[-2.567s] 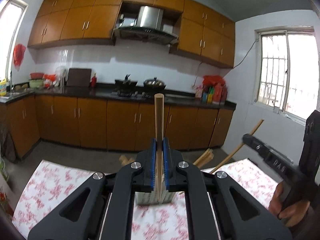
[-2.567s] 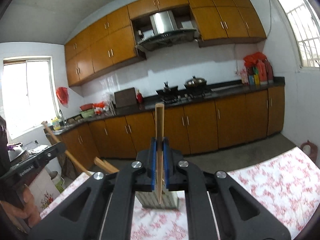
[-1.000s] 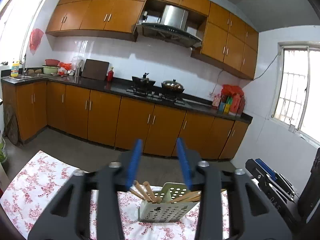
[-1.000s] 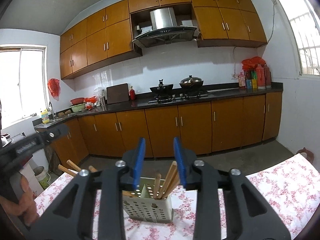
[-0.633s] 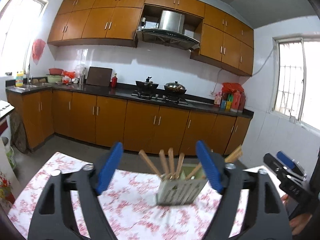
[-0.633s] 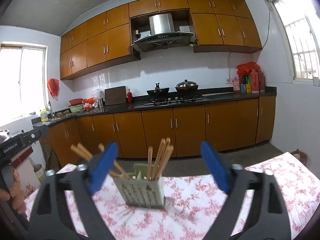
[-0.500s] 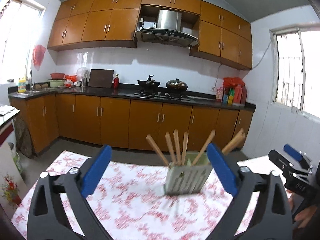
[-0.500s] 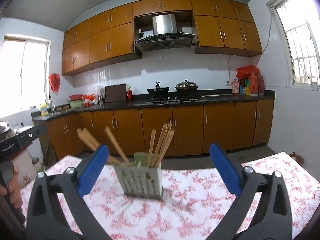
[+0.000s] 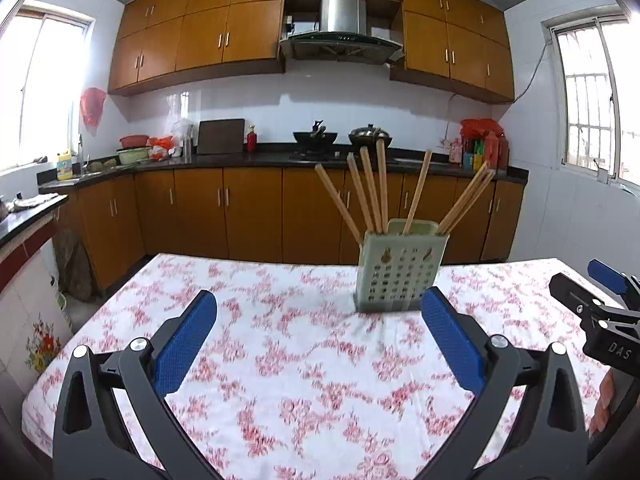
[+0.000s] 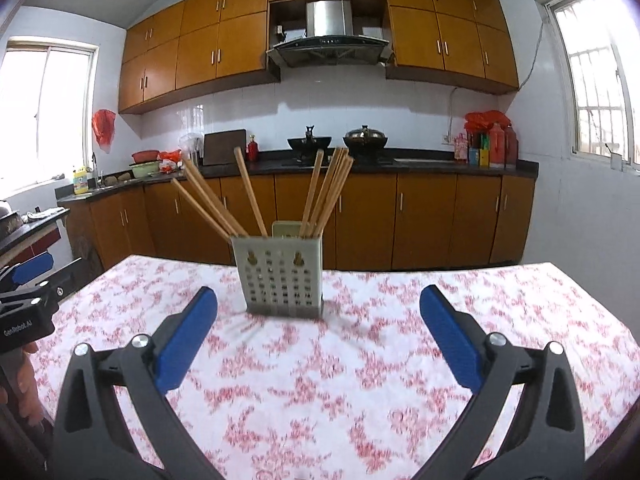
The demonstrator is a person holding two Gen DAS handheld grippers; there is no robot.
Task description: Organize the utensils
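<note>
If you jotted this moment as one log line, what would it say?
left hand-held gripper: open, empty | right hand-held gripper: open, empty | chopsticks: in holder | holder: upright on table

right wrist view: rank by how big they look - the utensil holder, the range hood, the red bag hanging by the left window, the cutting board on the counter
1. range hood, clearly the largest in frame.
2. utensil holder, though it looks big partly because it stands so near the camera.
3. cutting board.
4. red bag, close to the board in size; that order is unsure.

Wooden chopsticks upright in pale perforated holder on floral tablecloth, beyond wide-apart empty jaws.
</note>
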